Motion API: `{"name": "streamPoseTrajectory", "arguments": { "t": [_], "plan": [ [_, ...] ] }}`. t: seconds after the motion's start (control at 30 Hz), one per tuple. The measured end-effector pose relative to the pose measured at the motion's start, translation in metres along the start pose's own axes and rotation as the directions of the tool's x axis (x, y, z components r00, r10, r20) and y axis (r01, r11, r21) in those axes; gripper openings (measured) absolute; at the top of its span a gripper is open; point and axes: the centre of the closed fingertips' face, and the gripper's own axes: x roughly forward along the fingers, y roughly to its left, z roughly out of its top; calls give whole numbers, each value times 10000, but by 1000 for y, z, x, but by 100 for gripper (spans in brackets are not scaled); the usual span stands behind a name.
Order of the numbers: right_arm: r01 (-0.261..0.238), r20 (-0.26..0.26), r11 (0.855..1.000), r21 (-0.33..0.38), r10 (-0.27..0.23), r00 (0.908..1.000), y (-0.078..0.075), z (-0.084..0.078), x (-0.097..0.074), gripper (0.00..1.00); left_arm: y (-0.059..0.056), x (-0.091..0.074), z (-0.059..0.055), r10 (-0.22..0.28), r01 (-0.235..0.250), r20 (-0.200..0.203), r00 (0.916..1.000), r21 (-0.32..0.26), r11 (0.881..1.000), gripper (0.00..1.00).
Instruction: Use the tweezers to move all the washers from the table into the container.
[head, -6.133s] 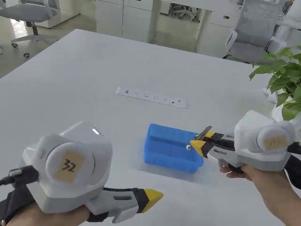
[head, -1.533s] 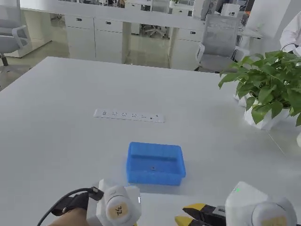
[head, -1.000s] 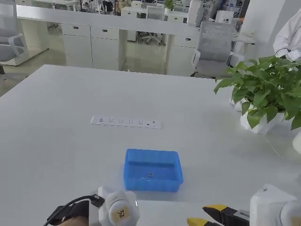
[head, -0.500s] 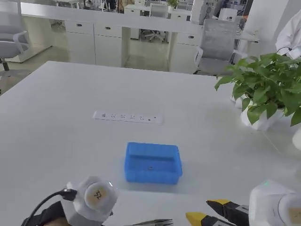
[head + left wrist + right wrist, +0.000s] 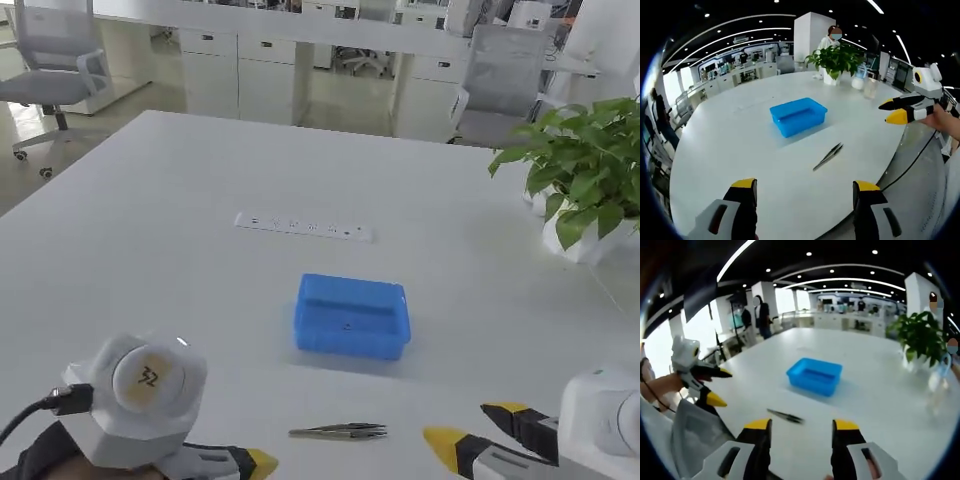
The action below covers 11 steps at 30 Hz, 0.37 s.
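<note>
The blue container (image 5: 352, 316) stands mid-table with one small washer (image 5: 347, 325) on its floor. The metal tweezers (image 5: 338, 431) lie flat on the white table in front of it, held by nothing. My left gripper (image 5: 255, 462) is at the near left edge, open and empty, with the tweezers (image 5: 828, 156) and the container (image 5: 798, 115) ahead of its jaws (image 5: 805, 186). My right gripper (image 5: 478, 428) is at the near right, also open and empty (image 5: 802, 425), facing the tweezers (image 5: 785, 416) and the container (image 5: 815, 375).
A white power strip (image 5: 300, 226) lies beyond the container. A potted plant (image 5: 580, 170) stands at the table's right side. Office chairs and desks stand behind the table (image 5: 150, 250). A person stands beyond the plant in the left gripper view.
The right gripper held the tweezers over the container 6.1 s ago; now they lie loose on the table. Both grippers have drawn back to the near edge, and the head camera has shifted.
</note>
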Motion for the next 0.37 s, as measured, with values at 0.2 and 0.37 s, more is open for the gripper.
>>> {"name": "streamPoseTrajectory", "arguments": {
  "t": [0.2, 0.37],
  "plan": [
    [408, 166, 9991, -153, -405, 9990, -5, 1, -10, 52, -1, -14, 9, 214, -171, 668, 9975, -655, 9977, 88],
    [704, 122, 9974, -122, -702, 9975, -9, -3, -13, 61, -2, -21, 6, 153, -100, 658, 9977, -801, 9967, 96]
  ]
}}
